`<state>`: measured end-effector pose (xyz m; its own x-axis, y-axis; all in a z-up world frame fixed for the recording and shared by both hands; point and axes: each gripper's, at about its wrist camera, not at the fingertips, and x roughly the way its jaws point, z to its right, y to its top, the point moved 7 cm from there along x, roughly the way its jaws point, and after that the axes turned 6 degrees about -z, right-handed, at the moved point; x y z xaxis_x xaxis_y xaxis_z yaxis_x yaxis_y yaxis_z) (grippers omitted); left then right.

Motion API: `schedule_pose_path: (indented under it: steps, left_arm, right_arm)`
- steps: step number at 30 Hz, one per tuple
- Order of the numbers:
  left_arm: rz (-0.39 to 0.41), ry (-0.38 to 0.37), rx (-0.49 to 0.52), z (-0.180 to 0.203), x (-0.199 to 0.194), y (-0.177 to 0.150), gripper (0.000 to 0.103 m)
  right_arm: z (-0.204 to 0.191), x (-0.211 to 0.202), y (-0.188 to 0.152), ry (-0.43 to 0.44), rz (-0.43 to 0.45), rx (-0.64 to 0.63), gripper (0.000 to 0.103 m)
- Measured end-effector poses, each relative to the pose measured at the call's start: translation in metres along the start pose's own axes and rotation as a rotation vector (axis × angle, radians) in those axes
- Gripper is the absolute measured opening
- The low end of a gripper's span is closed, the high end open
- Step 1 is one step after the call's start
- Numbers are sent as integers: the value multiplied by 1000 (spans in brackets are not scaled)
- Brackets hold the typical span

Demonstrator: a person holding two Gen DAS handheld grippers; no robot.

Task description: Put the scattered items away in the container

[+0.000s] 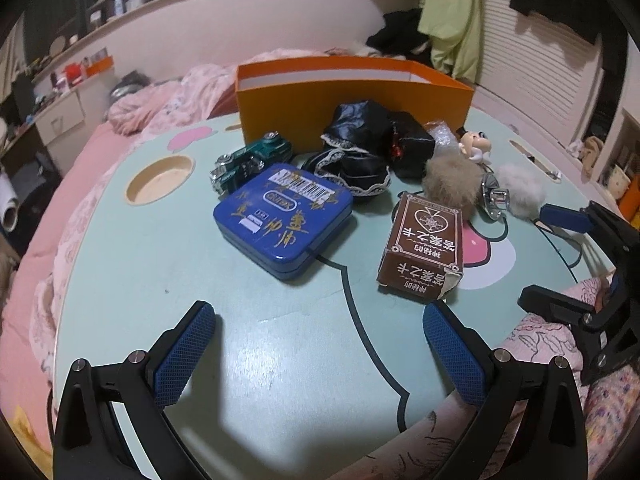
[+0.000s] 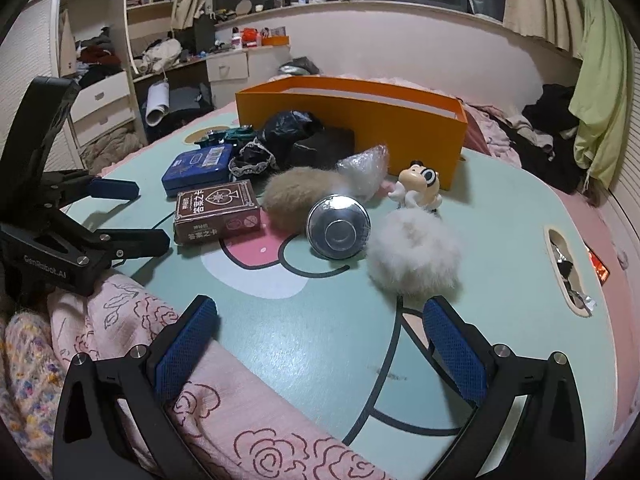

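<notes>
An orange box [image 1: 352, 110] [image 2: 372, 120] stands at the far side of a mint cartoon table [image 1: 200, 264] [image 2: 320, 344]. In front of it lie a blue tin [image 1: 284, 220] [image 2: 198, 168], a brown card box [image 1: 424, 248] [image 2: 218, 210], a green toy car [image 1: 250, 162], black lace-trimmed cloth [image 1: 360, 148] [image 2: 280, 136], a tan pompom [image 1: 452, 184] [image 2: 296, 196], a white pompom [image 1: 522, 190] [image 2: 414, 252], a round metal piece [image 2: 337, 227] and a small figurine [image 2: 420, 186]. My left gripper [image 1: 320, 354] is open near the table's front edge. My right gripper [image 2: 320, 354] is open, just short of the white pompom.
The table rests on a bed with pink bedding [image 1: 60, 184]. It has a round cup hole [image 1: 160, 178] and a slot handle [image 2: 568, 264]. A crinkled plastic wrap [image 2: 364, 168] lies by the figurine. Drawers and cluttered shelves [image 2: 104, 92] stand beyond.
</notes>
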<state>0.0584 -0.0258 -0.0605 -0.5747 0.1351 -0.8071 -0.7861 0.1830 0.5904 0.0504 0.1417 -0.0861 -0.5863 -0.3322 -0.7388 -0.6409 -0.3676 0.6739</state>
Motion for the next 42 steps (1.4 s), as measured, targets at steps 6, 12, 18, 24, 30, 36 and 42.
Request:
schedule_pose_path:
  steps: [6,12,18,24,30,36,42]
  left_arm:
    - [41,-25,42,3,0,1,103]
    - [50,-35,52,6,-1,2,103]
    - [57,-40,54,8,0,3,103]
    - [72,-36,54,9,-2,1,103]
    - [72,-38,52,9,-2,1,103]
    - [70,-41,54,10,-2,2,103]
    - [129,-12,45,7,-14,1,103]
  right_arm:
    - [0,0,0,3,0,-2,103]
    - [1,0,0,3,-3,-2,103]
    - [2,0,-1,2,-6,-4,103]
    - [2,0,-1,5,-5,-5,103]
    - [2,0,0,11,6,-11,103]
    - [2,-1,-1,12,17,-10,103]
    - [2,-1,0,13,18,-10,103]
